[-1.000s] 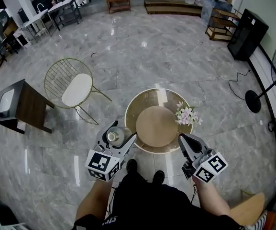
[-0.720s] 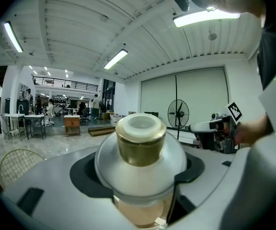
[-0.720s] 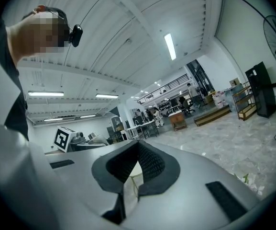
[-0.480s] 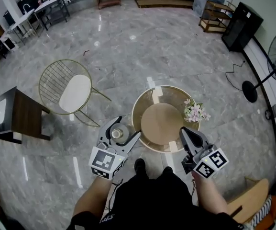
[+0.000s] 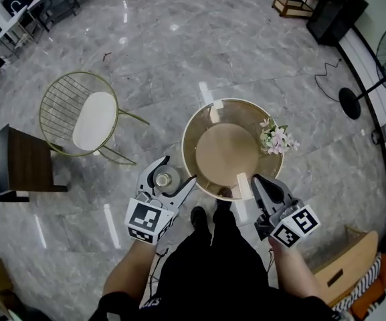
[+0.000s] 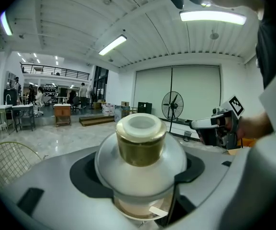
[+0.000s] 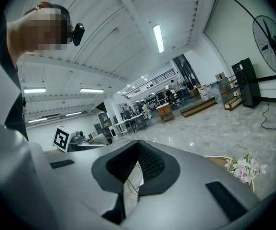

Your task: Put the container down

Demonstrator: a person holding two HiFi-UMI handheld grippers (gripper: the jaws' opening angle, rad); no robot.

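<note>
The container (image 5: 162, 177), a clear glass jar with a gold neck and a white lid (image 6: 138, 126), is held upright in the air left of the round table (image 5: 200, 122). My left gripper (image 5: 166, 179) is shut on it, its jaws clasping the jar's rounded body (image 6: 141, 164). In the left gripper view the jar fills the middle. My right gripper (image 5: 262, 189) hangs over the table's near right edge, jaws together and nothing between them, and the right gripper view (image 7: 137, 163) shows the same. The jar's base is hidden.
A bunch of pink and white flowers (image 5: 277, 138) stands at the table's right rim. A gold wire chair (image 5: 79, 116) and a dark side table (image 5: 19, 162) stand to the left. A standing fan (image 5: 380, 59) is at the far right. The person's feet (image 5: 209, 214) are near the table.
The table and floor have slid nearer as the person stepped forward. Both grippers now sit closer to the table's near rim. The left gripper still holds the jar; the right stays shut.
</note>
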